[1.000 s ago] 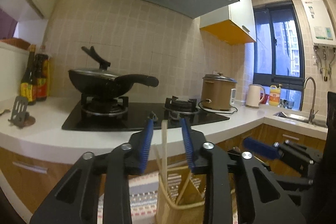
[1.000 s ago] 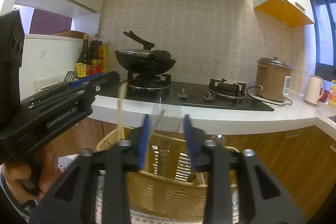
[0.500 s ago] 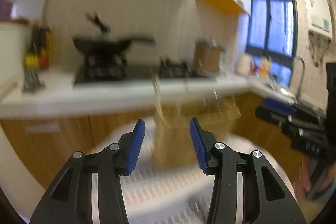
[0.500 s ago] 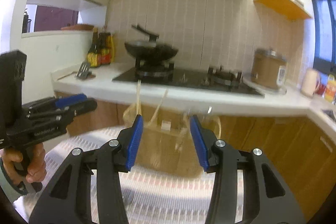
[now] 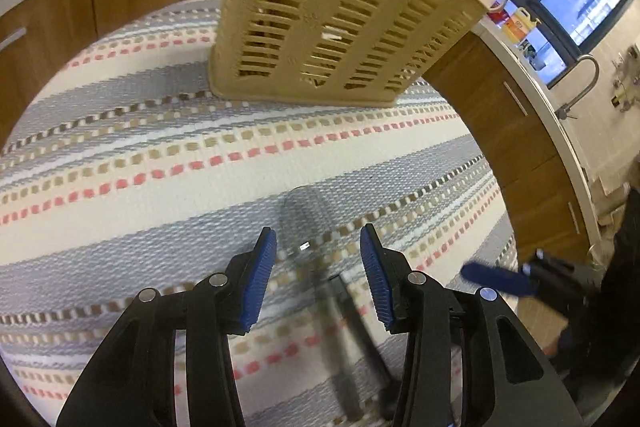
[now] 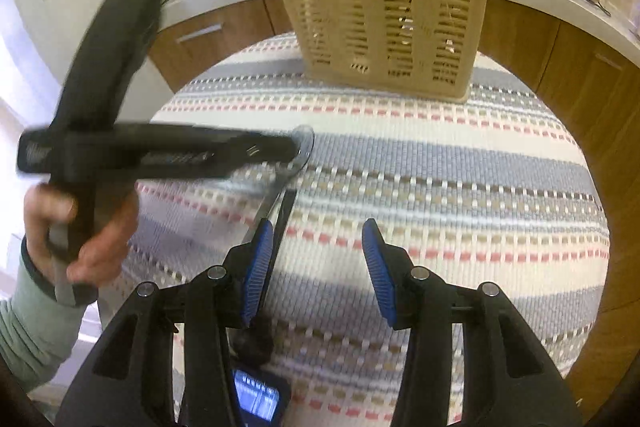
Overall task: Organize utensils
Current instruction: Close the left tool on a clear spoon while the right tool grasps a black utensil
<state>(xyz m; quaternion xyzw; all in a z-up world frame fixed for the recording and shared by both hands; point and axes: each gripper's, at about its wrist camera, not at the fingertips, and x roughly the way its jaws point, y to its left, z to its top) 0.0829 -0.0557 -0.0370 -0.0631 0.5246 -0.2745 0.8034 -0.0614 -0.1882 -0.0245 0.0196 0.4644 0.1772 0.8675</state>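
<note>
Both grippers are seen pitched down over the desk, which is covered by a striped cloth (image 5: 160, 147). Everything is decided by one line: the lie of the spoon (image 5: 298, 223). In the left wrist view its pale bowl is found flat on the cloth, just ahead of the left gripper (image 5: 317, 239) and a touch toward 11 o'clock of the gap's middle. Its long handle is traced back toward 5 o'clock and is lost, blurred, under the right-hand finger. So the long axis is crossed by the fingers at a slant, not squarely. The left fingers are held apart with nothing clamped. The bowl is framed between them, but no pad is seen touching it. In the right wrist view the right gripper (image 6: 317, 231) is also shown with its fingers apart and empty. Only bare cloth is seen in its gap. There the spoon is laid from 11 o'clock down to the near finger on the 9 o'clock side, just outside the opening. The left hand is therefore judged the nearer and better placed. A small twist would probably be needed so that the handle is met across its width. The basket (image 5: 340, 7) is stood at 12 o'clock, well beyond the spoon, with other utensils already upright in it.
</note>
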